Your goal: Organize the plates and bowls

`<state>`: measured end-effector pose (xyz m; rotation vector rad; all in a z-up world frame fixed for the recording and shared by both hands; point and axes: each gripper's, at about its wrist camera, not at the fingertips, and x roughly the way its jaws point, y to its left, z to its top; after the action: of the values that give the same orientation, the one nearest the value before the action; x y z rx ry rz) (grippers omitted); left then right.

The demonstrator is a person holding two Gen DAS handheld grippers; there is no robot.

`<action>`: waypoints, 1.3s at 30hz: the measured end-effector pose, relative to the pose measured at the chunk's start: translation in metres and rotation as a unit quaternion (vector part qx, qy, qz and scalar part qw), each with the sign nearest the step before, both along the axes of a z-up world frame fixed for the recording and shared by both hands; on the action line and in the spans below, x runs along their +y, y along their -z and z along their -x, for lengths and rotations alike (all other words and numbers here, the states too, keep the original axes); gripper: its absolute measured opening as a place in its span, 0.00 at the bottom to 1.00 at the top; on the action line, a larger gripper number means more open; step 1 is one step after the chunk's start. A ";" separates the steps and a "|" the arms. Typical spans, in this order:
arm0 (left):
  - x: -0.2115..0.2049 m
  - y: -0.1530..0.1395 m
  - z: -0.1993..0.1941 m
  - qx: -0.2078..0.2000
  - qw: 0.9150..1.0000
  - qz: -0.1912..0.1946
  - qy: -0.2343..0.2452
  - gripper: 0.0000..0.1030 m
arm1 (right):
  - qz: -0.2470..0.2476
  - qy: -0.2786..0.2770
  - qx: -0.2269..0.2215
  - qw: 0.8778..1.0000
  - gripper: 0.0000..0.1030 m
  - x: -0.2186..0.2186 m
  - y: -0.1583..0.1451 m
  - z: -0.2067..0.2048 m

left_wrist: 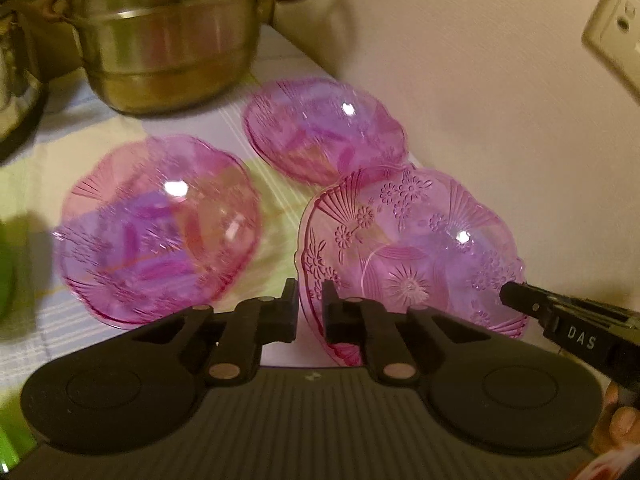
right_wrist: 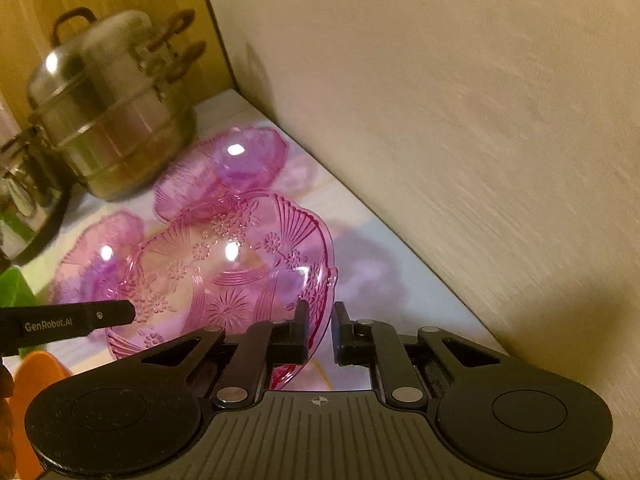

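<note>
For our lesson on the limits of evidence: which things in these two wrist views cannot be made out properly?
- Green object, left wrist view: cut off by the edge, unidentifiable.
- Orange object, right wrist view: hidden behind the gripper body.
- Two far pink bowls: pattern blurred.
- Steel pot, left view: top cropped.

The nearest pink glass bowl (left_wrist: 408, 248) is showing pressed fans, daisies and a starburst. Two more pink bowls (left_wrist: 160, 228) are blurring purple. The steamer pot (left_wrist: 168, 40) is gleaming silver-gold; the tablecloth (left_wrist: 60, 148) is showing pale yellow-green stripes.
</note>
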<state>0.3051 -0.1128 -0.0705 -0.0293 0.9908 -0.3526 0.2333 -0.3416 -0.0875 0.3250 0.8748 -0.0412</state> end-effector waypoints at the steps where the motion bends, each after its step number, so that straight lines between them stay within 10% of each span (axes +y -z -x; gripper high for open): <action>1: 0.006 -0.006 0.000 -0.005 1.000 0.001 -0.005 0.10 | -0.001 -0.004 -0.007 1.000 0.11 0.004 -0.004 -0.001; 11: 0.069 -0.033 -0.016 -0.033 0.997 -0.008 -0.068 0.10 | -0.001 -0.070 -0.064 0.995 0.11 0.062 -0.042 -0.038; 39: 0.149 0.024 -0.052 0.002 0.989 -0.016 -0.147 0.10 | 0.056 -0.170 -0.039 0.983 0.11 0.162 0.009 -0.114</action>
<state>0.3572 0.0358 -0.0948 -0.1461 0.9790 -0.0668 0.3469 -0.1793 -0.0961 0.0688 0.8372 0.2369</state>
